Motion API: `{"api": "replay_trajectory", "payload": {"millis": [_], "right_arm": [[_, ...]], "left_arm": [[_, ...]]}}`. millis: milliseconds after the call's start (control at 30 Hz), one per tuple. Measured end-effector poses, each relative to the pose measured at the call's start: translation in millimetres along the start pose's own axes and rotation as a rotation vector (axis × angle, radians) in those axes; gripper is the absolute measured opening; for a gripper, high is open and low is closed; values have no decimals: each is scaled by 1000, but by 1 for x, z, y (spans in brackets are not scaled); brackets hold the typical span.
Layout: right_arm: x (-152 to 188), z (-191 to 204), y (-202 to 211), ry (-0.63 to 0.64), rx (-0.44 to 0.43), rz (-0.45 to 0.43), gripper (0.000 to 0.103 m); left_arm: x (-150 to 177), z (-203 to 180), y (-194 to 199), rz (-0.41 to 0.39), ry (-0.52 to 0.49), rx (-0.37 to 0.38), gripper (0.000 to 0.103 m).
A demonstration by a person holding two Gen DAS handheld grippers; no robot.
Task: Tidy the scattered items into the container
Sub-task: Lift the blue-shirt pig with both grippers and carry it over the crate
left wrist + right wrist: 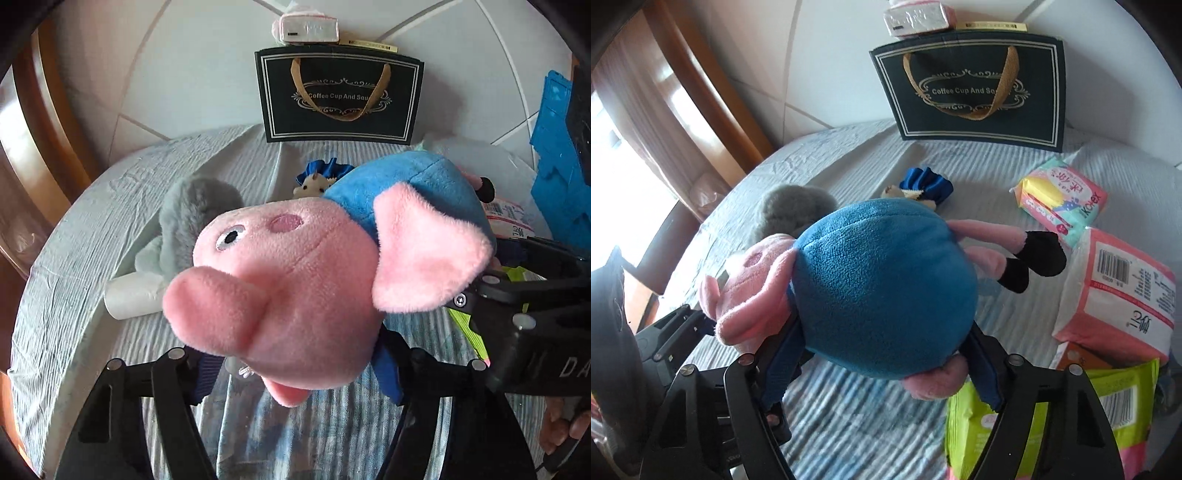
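A pink pig plush in a blue shirt (295, 273) (882, 295) is held above the striped bedspread by both grippers. My left gripper (295, 365) is shut on its pink head. My right gripper (886, 365) is shut on its blue body; this gripper also shows at the right in the left wrist view (517, 295). The dark paper bag (341, 98) (975, 88) marked "Coffee Cup And Sau..." stands upright at the far end of the bed, beyond the plush.
A grey plush (199, 206) (798, 203), a small blue-dressed doll (317, 179) (919, 184) and a white roll (133, 295) lie on the bed. Packets lie at right: Kotex (1060, 199), pink tissue pack (1115, 291), green pack (1052, 424). A blue crate (557, 155) stands at right.
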State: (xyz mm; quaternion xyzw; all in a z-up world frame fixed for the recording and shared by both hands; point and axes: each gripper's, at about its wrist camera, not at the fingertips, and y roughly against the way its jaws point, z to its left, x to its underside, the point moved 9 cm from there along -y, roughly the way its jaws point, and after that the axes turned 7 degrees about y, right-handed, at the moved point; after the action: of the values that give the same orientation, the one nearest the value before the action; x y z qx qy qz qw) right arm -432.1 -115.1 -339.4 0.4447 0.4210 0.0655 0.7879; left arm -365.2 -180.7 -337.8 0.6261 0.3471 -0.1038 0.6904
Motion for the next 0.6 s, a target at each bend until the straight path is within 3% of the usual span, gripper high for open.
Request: {"api": "replay_trajectory", "payload": {"millis": [267, 600], "right_arm": [[-22, 37, 86, 12, 71, -143, 79], [-15, 73, 233, -31, 269, -346, 79]], "left_arm": [[-29, -8, 94, -164, -59, 63, 68], [-41, -49, 218, -338, -179, 246, 68]]}}
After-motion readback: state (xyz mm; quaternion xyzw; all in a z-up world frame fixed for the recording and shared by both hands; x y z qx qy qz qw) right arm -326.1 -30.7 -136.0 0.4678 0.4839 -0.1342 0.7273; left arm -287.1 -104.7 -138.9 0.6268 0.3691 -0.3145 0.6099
